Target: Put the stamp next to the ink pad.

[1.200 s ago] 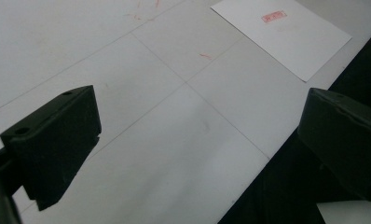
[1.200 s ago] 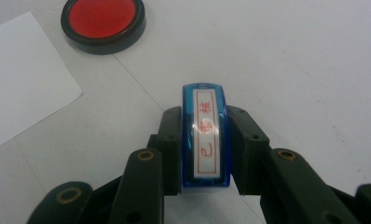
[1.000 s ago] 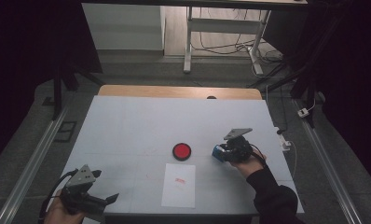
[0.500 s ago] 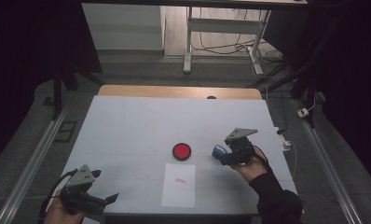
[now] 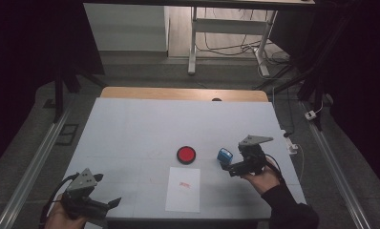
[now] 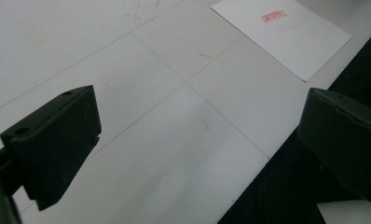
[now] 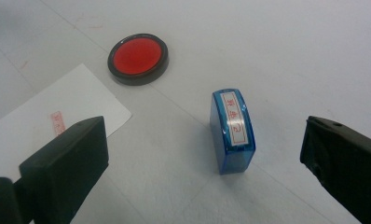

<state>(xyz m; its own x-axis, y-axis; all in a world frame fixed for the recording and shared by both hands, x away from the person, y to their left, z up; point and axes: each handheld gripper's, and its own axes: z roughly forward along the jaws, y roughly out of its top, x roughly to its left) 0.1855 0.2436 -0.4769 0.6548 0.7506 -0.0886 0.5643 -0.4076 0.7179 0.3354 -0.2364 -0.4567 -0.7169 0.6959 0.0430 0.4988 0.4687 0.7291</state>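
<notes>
White table [image 5: 131, 129], dim room beyond.
Blue stamp [image 7: 232, 130] stands upright, apparently red-lettered on top; right gripper [image 7: 202, 163] jaws, just opened wide, stand clear of it. Left gripper [image 6: 197, 140] open, empty.

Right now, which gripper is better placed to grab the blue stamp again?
The right gripper. Its jaws have just been opening and stand wide on either side of the blue stamp, which sits free on the table. The left gripper is open too, but waits far off at the table's near-left corner.

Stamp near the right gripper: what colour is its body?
Blue, translucent, with a white label in red characters on top: the stamp shows best in the right gripper view.
</notes>
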